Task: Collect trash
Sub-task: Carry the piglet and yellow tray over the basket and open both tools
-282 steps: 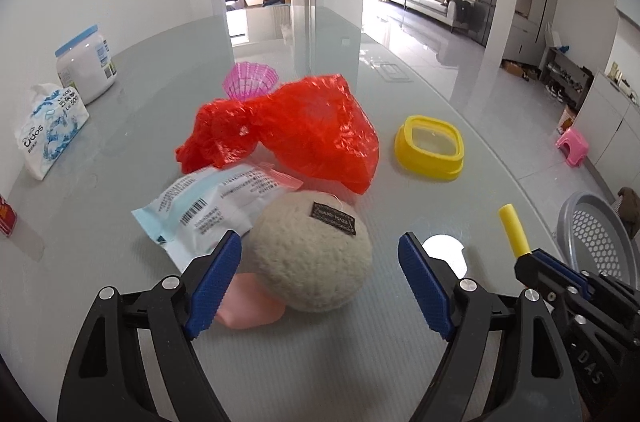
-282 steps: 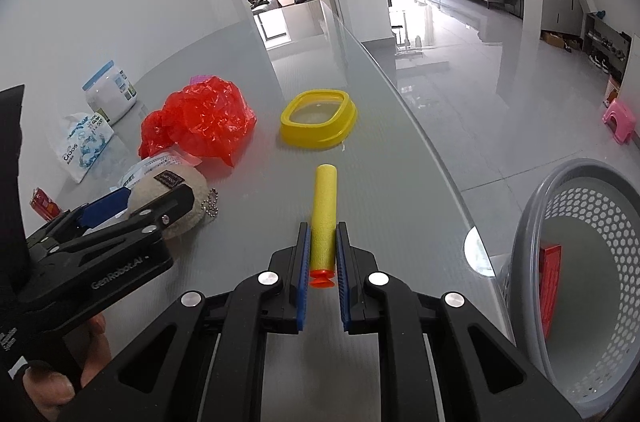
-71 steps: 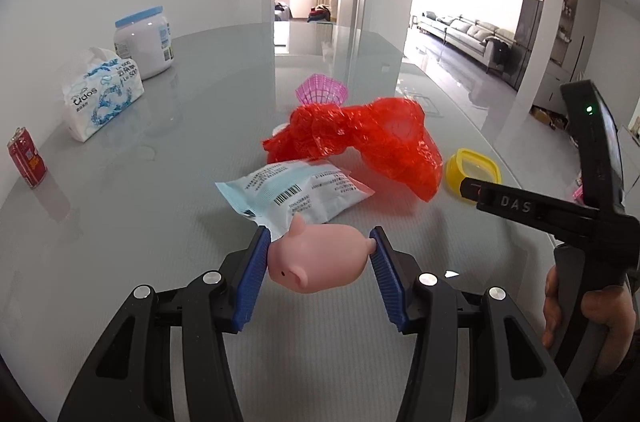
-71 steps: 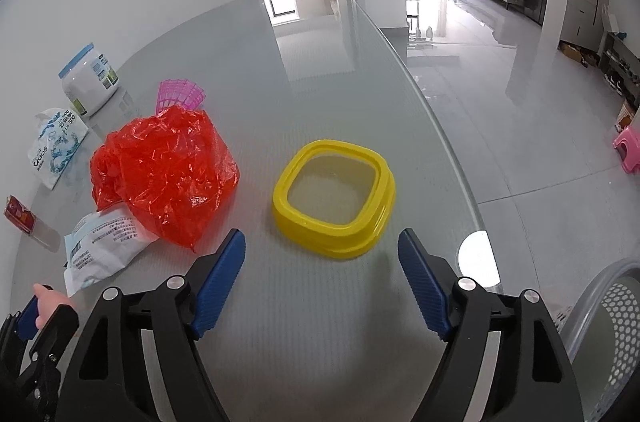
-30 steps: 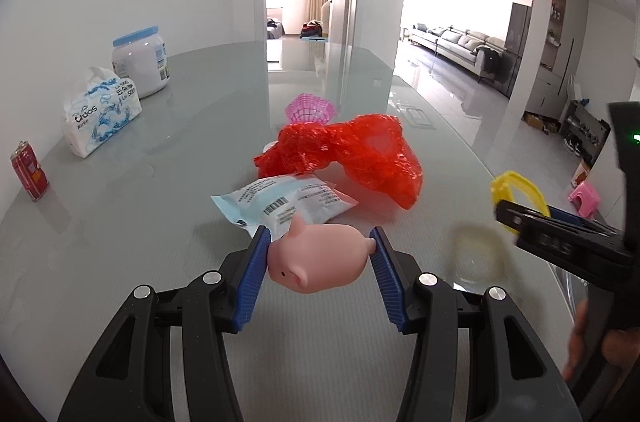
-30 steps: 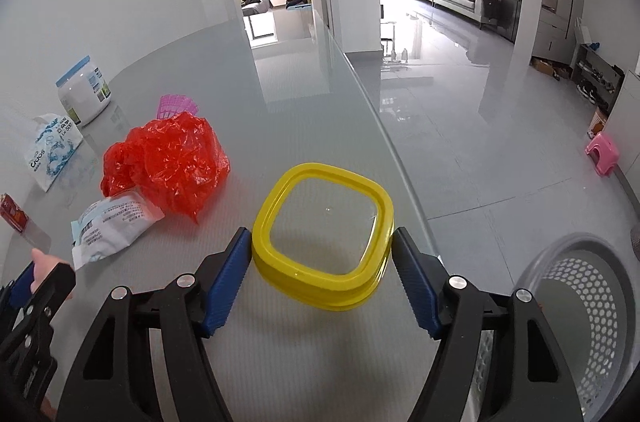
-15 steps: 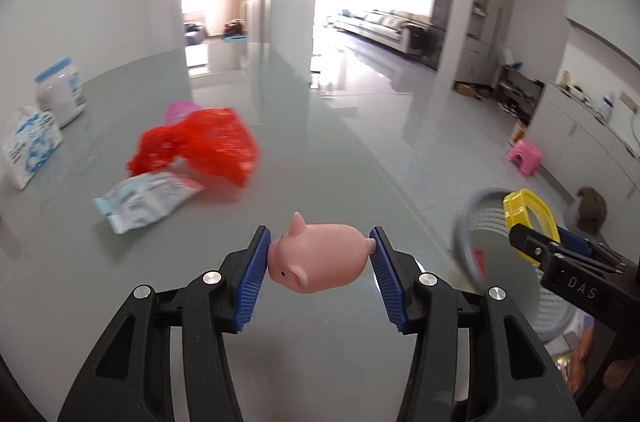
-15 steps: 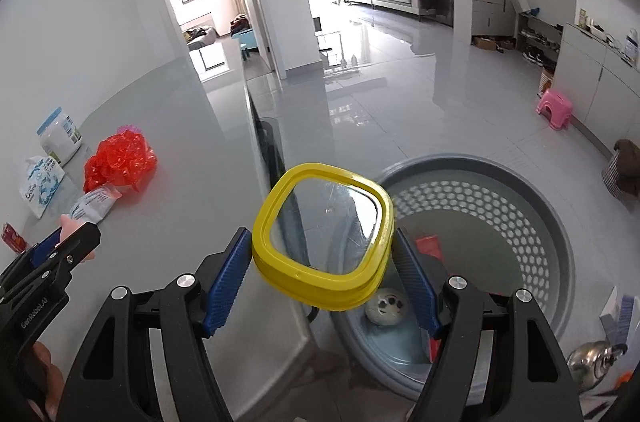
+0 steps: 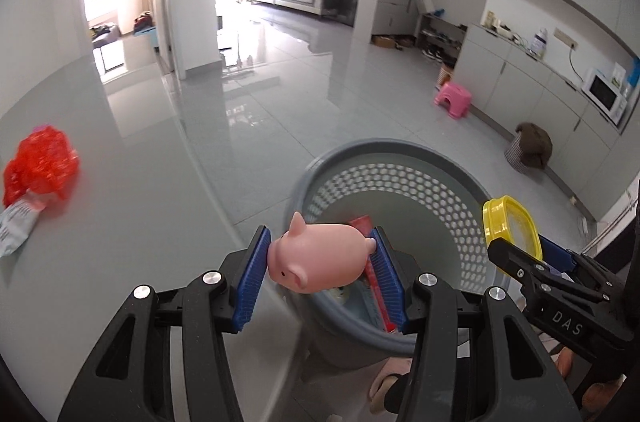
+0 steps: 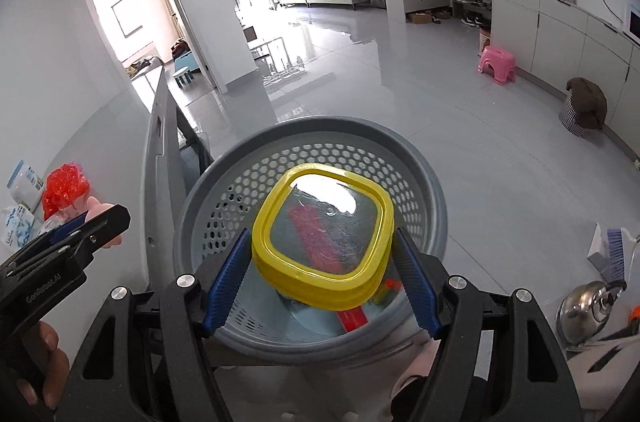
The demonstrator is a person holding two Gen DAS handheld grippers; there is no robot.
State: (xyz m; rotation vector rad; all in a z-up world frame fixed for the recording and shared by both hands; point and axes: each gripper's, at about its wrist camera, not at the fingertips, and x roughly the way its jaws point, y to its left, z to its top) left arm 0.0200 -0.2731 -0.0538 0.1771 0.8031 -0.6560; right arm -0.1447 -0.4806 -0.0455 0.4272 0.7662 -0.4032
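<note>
My left gripper (image 9: pixel 320 276) is shut on a pink pig toy (image 9: pixel 320 256) and holds it over the near rim of the grey perforated basket (image 9: pixel 404 158). My right gripper (image 10: pixel 320 280) is shut on a yellow-rimmed clear lid (image 10: pixel 324 234) and holds it above the basket's (image 10: pixel 424 182) opening. The lid also shows in the left wrist view (image 9: pixel 510 226). A red item (image 10: pixel 354 320) and other pieces lie in the basket's bottom. A red plastic bag (image 9: pixel 40 166) and a white-blue packet (image 9: pixel 14 228) lie on the grey table (image 9: pixel 120 222) at the left.
The basket stands on the floor just past the table's edge (image 9: pixel 216 198). A pink stool (image 10: pixel 496 60), a dark covered bin (image 10: pixel 584 106) and cabinets stand across the tiled floor. A kettle (image 10: pixel 588 306) and a brush (image 10: pixel 614 250) are at the lower right.
Both grippers have swung right, off the table, to the basket. The pig now hangs at the basket's rim and the lid over its opening. Both grips hold.
</note>
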